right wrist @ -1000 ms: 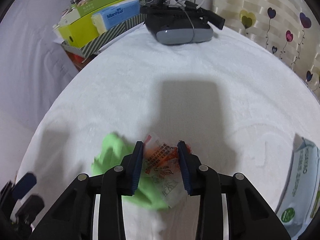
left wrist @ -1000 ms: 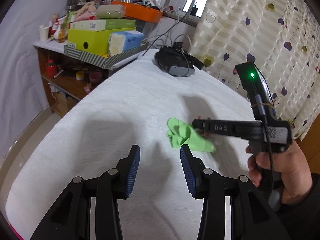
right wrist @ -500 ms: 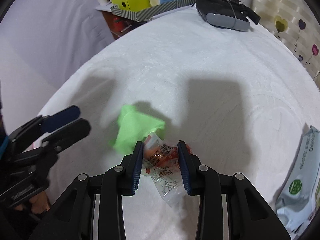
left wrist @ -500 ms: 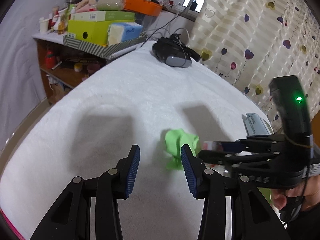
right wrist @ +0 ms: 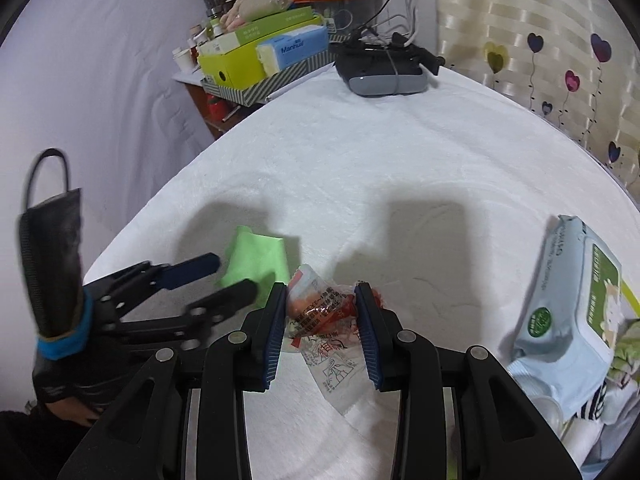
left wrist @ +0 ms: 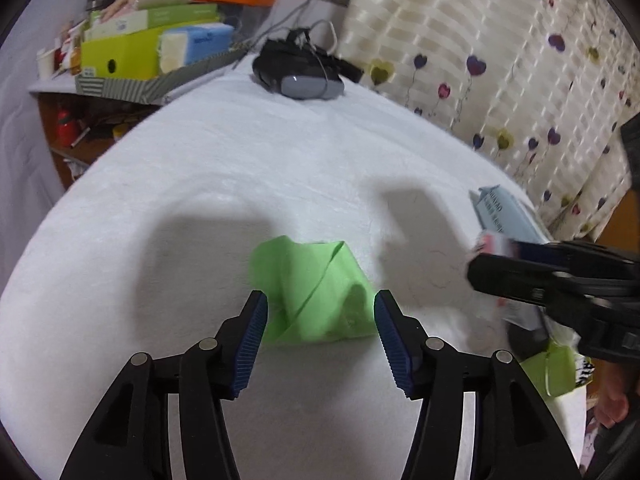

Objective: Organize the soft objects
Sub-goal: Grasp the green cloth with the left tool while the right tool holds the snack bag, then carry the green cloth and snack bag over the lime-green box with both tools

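Observation:
A crumpled green cloth [left wrist: 316,292] lies on the white table [left wrist: 240,168]. My left gripper [left wrist: 318,312] is open, its blue-padded fingers on either side of the cloth's near end. The cloth also shows in the right wrist view [right wrist: 256,260], with the left gripper [right wrist: 224,276] over it. My right gripper [right wrist: 320,312] is shut on a clear packet with red and orange print [right wrist: 320,312], held just right of the cloth. In the left wrist view the right gripper [left wrist: 492,256] comes in from the right edge.
A pale blue wet-wipes pack [right wrist: 572,312] lies at the table's right edge, with striped and green fabrics [right wrist: 608,396] beside it. A black and grey headset [right wrist: 384,68] sits at the far end. A cluttered shelf with a yellow-green box [right wrist: 236,60] stands far left.
My left gripper has opened wider and moved forward until its fingers flank the green cloth. My right gripper, still holding the packet, has drawn back to the right of the cloth.

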Demonstrator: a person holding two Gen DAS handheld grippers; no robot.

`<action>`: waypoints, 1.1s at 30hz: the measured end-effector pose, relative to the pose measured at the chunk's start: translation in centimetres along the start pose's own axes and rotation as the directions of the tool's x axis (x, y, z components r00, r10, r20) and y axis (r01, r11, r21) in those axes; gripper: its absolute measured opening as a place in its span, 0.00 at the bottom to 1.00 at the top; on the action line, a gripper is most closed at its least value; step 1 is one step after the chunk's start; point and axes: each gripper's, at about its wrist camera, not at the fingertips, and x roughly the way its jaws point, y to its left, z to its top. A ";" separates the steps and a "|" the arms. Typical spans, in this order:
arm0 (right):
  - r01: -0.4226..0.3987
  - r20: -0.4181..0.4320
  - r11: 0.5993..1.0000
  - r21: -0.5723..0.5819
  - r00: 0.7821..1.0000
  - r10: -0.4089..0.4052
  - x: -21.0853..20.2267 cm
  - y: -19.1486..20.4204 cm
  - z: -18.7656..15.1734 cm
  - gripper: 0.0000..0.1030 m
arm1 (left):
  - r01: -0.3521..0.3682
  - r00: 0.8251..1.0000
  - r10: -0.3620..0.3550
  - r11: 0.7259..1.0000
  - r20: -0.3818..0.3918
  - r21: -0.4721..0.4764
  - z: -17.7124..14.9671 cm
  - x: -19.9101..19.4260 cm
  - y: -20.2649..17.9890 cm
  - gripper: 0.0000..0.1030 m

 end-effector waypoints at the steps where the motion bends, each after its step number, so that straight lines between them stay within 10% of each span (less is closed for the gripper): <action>1: -0.002 0.003 1.000 0.003 1.000 0.002 -0.3 -0.2 0.0 0.34 | -0.009 1.000 0.010 1.000 -0.007 0.008 0.1 0.4 -0.3 0.53; 8: -0.005 0.026 1.000 0.015 1.000 0.004 -1.0 -0.8 -0.3 0.34 | -0.103 0.995 0.103 0.992 -0.004 0.079 -0.1 2.0 -1.9 0.51; 13: -0.006 0.046 1.000 0.010 0.999 0.005 -1.7 -0.5 -0.8 0.34 | -0.126 0.992 0.126 0.987 0.010 0.099 -0.2 1.7 -2.0 0.17; 33: -0.007 0.268 0.997 0.075 0.963 -0.013 -8.5 0.6 -6.9 0.34 | -0.036 0.978 0.019 0.997 0.207 0.075 -3.2 -8.9 -5.7 0.13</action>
